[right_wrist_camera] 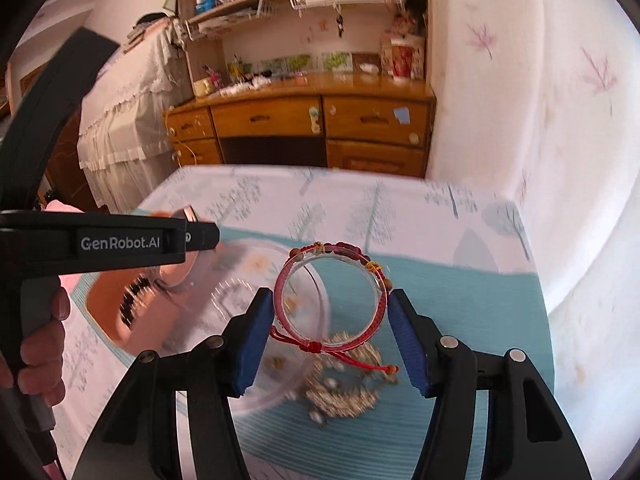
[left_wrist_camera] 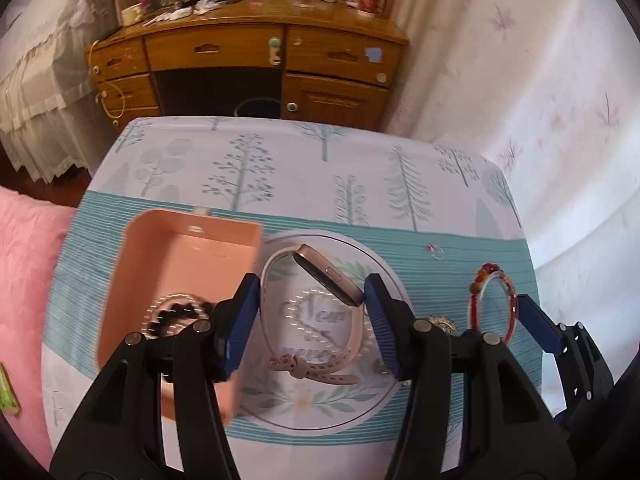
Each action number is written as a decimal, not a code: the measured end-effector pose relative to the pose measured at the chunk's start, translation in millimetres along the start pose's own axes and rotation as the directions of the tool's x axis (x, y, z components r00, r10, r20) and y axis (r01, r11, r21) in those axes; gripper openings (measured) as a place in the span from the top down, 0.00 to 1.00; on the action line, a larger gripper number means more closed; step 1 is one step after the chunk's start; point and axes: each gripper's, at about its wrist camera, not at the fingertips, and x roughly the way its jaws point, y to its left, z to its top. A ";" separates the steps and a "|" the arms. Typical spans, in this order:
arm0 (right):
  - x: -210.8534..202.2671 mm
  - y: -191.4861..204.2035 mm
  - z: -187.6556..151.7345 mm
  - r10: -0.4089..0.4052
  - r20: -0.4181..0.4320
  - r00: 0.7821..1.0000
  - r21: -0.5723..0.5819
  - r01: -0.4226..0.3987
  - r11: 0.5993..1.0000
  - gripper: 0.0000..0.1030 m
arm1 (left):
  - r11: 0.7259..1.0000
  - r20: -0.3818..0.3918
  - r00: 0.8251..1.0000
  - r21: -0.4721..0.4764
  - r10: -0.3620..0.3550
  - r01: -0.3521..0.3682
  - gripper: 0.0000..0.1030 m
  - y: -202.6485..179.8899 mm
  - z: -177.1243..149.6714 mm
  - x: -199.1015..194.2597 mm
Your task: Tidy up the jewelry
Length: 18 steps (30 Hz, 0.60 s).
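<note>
Watch (left_wrist_camera: 316,312) clamped in left gripper (left_wrist_camera: 310,320): light, floppy strap. Bangle (right_wrist_camera: 332,300) pinched across its rim by right gripper (right_wrist_camera: 332,340): rigid, probably brittle.

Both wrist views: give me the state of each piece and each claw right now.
Left claw: shut on the pink watch, lifted.
Right claw: shut on the red bangle, lifted.
Pink box: open, beaded bracelets inside.
Silver piece: lying on the tablecloth.
</note>
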 end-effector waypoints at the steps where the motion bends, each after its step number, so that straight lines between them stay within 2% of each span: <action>1: -3.5 5.6 5.1 0.011 0.014 1.000 0.003 -0.011 1.000 0.43 | 1.000 0.000 1.000 -0.007 0.001 -0.001 0.50 6.6 2.8 -3.4; 11: -30.6 89.6 49.7 0.152 0.108 0.983 0.033 -0.156 0.987 0.43 | 0.999 0.023 0.999 -0.034 0.025 -0.024 0.50 93.6 26.6 -41.9; 16: -33.4 150.7 57.3 0.235 0.087 0.968 0.034 -0.239 0.970 0.43 | 1.000 0.007 1.000 -0.023 -0.021 0.021 0.50 130.3 33.6 -44.3; 18: -33.7 174.3 57.2 0.262 0.080 0.962 0.033 -0.265 0.964 0.43 | 0.997 -0.021 0.997 -0.010 -0.074 0.074 0.50 142.2 33.8 -40.4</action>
